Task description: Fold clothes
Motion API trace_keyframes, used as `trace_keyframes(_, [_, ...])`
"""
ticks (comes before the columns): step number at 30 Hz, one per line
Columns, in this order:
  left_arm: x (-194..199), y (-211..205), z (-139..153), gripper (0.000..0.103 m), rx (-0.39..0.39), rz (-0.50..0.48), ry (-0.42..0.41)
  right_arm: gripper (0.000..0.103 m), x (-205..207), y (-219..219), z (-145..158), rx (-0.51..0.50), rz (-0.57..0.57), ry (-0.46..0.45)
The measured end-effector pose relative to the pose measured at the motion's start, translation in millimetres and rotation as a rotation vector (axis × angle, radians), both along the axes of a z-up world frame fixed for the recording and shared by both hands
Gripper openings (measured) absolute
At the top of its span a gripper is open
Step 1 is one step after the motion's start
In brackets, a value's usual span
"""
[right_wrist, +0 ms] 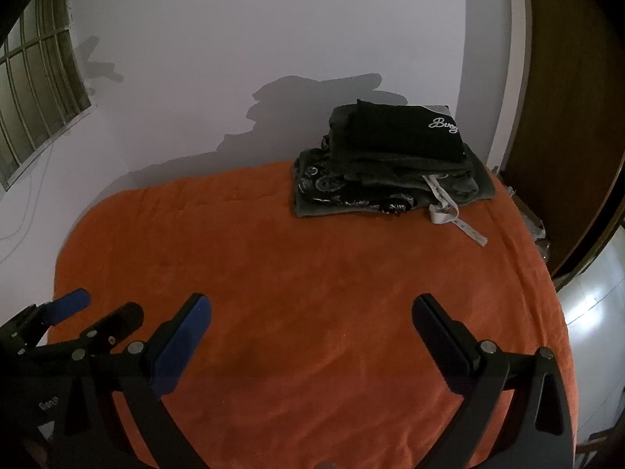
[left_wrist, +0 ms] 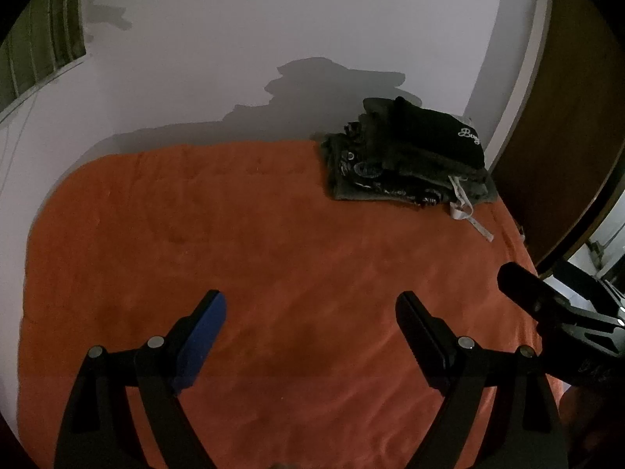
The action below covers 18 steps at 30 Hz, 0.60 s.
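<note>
A stack of folded dark clothes (right_wrist: 384, 164) sits at the far right corner of the orange bedspread (right_wrist: 273, 273), well ahead of 2 empty grippers; right gripper (right_wrist: 312, 324) looks nearer, left gripper (left_wrist: 310, 320) beside it, both spread wide.

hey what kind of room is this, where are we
Most likely a bedroom in a home. An orange blanket covers what looks like a bed against the wall, a stack of folded clothes sits at its far corner, and a barred window and a wooden door flank it.
</note>
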State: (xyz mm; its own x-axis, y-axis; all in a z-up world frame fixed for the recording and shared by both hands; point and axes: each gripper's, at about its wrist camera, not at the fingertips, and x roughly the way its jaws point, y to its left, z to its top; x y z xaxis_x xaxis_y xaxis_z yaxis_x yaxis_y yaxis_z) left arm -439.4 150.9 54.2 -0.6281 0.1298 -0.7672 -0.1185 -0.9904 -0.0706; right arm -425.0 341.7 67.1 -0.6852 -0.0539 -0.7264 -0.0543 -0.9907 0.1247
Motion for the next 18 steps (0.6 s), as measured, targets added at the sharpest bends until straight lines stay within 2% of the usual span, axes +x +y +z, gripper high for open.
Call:
trace_keyframes(10, [2.7, -3.4, 4.1, 0.089, -0.040, -0.002, 0.010, 0.103, 0.1, -3.2, -0.6, 0.016, 0.020, -0.008])
trace_keyframes(18, [4.1, -12.0, 9.0, 0.089, -0.008, 0.008, 0.016, 0.103, -0.6, -8.0, 1.4, 0.013, 0.024, -0.006])
